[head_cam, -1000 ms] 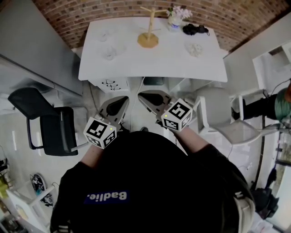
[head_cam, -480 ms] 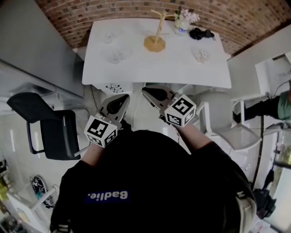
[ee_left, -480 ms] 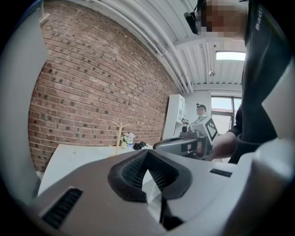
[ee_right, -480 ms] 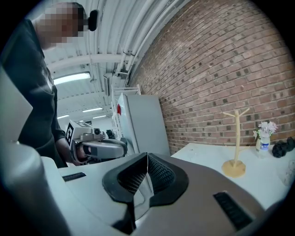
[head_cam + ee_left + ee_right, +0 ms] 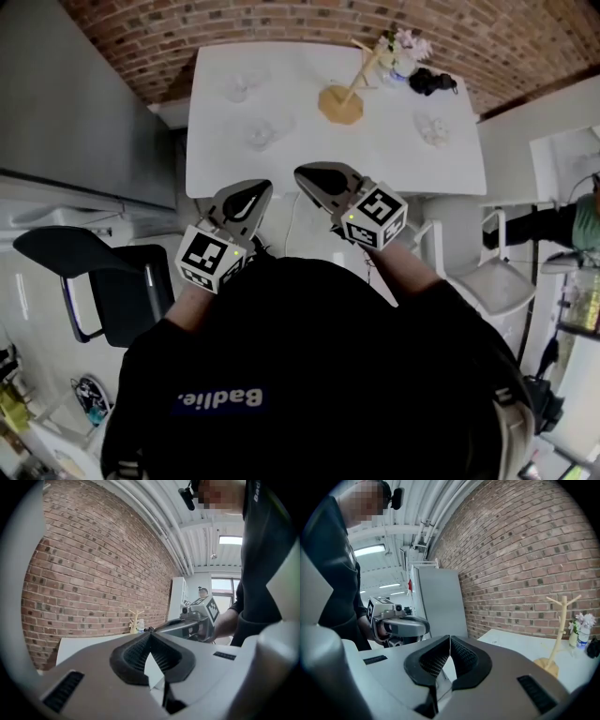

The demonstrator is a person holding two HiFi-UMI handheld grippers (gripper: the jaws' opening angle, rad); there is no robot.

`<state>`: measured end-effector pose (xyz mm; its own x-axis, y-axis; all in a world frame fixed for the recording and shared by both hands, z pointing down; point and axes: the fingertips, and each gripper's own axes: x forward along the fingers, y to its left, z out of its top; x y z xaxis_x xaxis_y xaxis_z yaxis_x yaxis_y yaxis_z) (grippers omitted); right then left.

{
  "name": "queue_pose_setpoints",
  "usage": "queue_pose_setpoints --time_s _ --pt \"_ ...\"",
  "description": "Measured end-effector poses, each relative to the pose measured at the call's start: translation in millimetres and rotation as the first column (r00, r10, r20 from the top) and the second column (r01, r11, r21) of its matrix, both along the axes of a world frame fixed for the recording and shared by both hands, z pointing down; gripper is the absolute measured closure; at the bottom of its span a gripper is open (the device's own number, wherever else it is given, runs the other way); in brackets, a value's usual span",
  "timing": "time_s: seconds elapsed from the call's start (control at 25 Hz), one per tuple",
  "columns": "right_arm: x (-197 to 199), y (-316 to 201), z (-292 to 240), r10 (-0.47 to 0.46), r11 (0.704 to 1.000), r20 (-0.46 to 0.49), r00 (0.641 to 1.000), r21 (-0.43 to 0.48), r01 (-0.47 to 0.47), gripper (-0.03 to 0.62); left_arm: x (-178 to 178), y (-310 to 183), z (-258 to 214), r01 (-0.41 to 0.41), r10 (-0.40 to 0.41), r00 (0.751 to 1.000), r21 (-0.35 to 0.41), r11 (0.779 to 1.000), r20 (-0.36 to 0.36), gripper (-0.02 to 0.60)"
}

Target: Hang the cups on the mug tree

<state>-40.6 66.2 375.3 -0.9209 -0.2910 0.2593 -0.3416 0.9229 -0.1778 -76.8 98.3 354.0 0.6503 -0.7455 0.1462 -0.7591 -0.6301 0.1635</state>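
Note:
On the white table (image 5: 309, 150) stands a wooden mug tree (image 5: 343, 94), toward the far side. Three clear glass cups rest on the tabletop: one at the far left (image 5: 241, 87), one nearer on the left (image 5: 262, 132), one at the right (image 5: 431, 127). My left gripper (image 5: 251, 193) and right gripper (image 5: 311, 176) hover just short of the table's near edge, both shut with nothing between the jaws. The mug tree (image 5: 557, 632) also appears in the right gripper view, and small and far off as the mug tree (image 5: 136, 621) in the left gripper view.
A vase of flowers (image 5: 405, 49) and a black object (image 5: 434, 82) sit at the table's far right corner. A black chair (image 5: 108, 281) stands at the left and a white chair (image 5: 478, 277) at the right. A brick wall (image 5: 281, 23) backs the table.
The table has come closer in the head view. Both grippers have moved forward to its near edge, the right one slightly ahead. Both have stayed shut.

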Motion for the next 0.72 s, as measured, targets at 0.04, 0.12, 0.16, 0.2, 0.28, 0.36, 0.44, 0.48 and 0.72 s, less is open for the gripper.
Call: queue_pose_setpoints --time_s 0.04,0.12,0.16,0.2,0.28,0.36,0.44,0.48,0.72 --pt "-9 -5 0 0.0 1.0 -0.01 1.0 0.004 0.0 0.563 -9 -6 -1 -0.003 0.003 1.0 0.006 1.0 -0.001 0.58" --pt "-24 -15 0 0.006 1.0 -0.028 1.0 0.017 -0.006 0.563 -25 -17 -1 -0.008 0.008 1.0 0.018 1.0 -0.009 0.58" --pt "-30 -20 0 0.012 1.0 -0.035 0.999 0.024 -0.012 0.562 -32 -22 1 -0.011 0.012 1.0 0.022 1.0 -0.013 0.58" --pt "-36 -25 1 0.019 0.999 -0.041 0.999 0.031 -0.018 0.563 -39 -26 3 -0.017 0.017 1.0 0.023 1.0 -0.016 0.58" --pt "-45 -33 1 0.03 0.999 -0.053 0.998 0.04 -0.028 0.563 -49 -33 7 -0.024 0.024 0.999 0.017 1.0 -0.024 0.58" --pt "-51 -38 4 0.037 0.999 -0.067 0.997 0.043 -0.034 0.562 -57 -39 10 -0.024 0.024 0.999 0.011 1.0 -0.03 0.58" --pt "-56 -42 9 0.032 0.998 -0.087 0.996 0.055 -0.027 0.562 -63 -43 11 -0.025 0.025 0.999 0.01 1.0 -0.032 0.58" --pt "-59 -44 11 0.027 0.998 -0.096 0.995 0.067 -0.021 0.562 -65 -45 12 -0.026 0.026 0.999 0.009 1.0 -0.032 0.58" --pt "-69 -56 29 0.025 0.996 -0.141 0.99 0.091 -0.013 0.562 -78 -56 18 -0.013 0.013 0.999 0.001 1.0 -0.039 0.578"
